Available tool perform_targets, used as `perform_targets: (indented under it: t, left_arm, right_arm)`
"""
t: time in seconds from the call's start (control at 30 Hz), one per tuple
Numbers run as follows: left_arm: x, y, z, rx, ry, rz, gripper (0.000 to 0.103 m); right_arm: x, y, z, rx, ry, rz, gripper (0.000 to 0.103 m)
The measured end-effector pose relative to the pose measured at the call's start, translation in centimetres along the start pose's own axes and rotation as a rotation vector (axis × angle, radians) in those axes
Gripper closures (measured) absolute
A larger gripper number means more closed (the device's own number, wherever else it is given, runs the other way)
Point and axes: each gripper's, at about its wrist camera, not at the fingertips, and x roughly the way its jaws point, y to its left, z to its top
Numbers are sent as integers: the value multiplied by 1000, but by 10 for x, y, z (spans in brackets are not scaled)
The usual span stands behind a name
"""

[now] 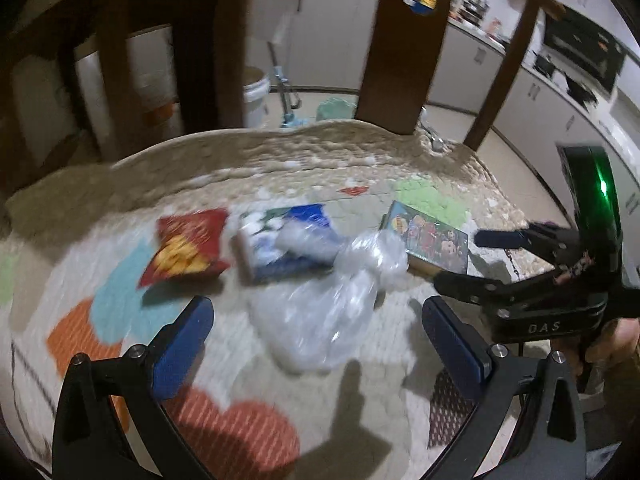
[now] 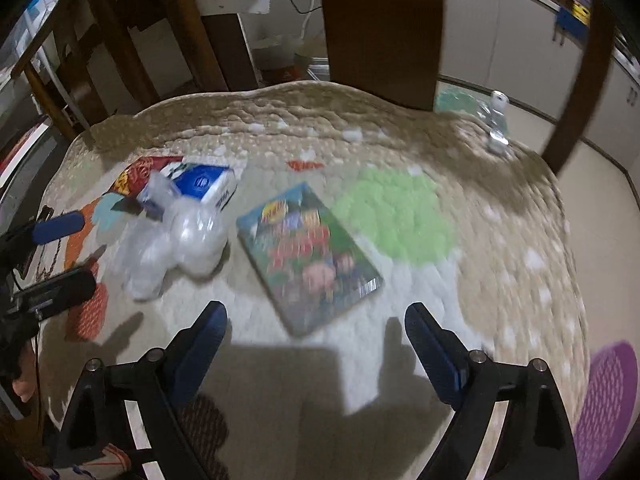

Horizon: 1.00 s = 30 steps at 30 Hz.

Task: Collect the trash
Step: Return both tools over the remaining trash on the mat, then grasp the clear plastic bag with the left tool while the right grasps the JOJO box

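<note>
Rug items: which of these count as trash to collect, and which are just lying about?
Likely trash:
- clear plastic bag
- red snack packet
- blue and white carton, seems crumpled

Just lying about, probably:
- picture book
- clear bottle at the rug's far edge (could be trash too)
- white bucket on the floor

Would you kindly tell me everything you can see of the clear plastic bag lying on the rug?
The clear plastic bag is thin, crinkled, see-through film with white glare, bunched up and loosely spread rather than flat. It lies on the quilted rug, between the red snack packet and the picture-covered case. Its upper part overlaps the blue-and-white box; whether it touches the case is unclear. Motion blur hides whether anything is inside. Neither hand-held gripper touches it.
</note>
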Motion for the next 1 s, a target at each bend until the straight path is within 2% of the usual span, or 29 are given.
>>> perform_targets:
  t: [0.17, 0.23, 0.27, 0.3, 0.37, 0.4, 0.47, 0.6, 1.0]
  left_arm:
    - [30, -13, 5, 86, 60, -15, 0]
    - [37, -17, 4, 115, 82, -22, 9]
    - [40, -18, 2, 121, 103, -33, 26]
    - [43, -19, 2, 121, 126, -40, 50]
    - [49, -20, 0, 114, 167, -18, 75]
    - [48, -20, 0, 107, 164, -11, 77]
    - [43, -18, 0, 77, 165, -18, 85]
    - [25, -16, -4, 31, 148, -14, 85]
    - [-44, -40, -28, -3, 78, 24, 85]
  right_arm:
    - [18, -3, 19, 8, -4, 43, 17]
    - [22, -2, 20, 6, 7, 44, 24]
    - [24, -1, 19, 2, 8, 39, 26]
    - [24, -1, 19, 2, 9, 39, 28]
    - [22, -3, 16, 14, 9, 37, 37]
    - [20, -5, 15, 31, 12, 41, 42]
    - [14, -12, 11, 71, 16, 56, 43]
    - [-3, -18, -5, 110, 11, 47, 43]
    - [-59, -6, -74, 170, -56, 19, 44]
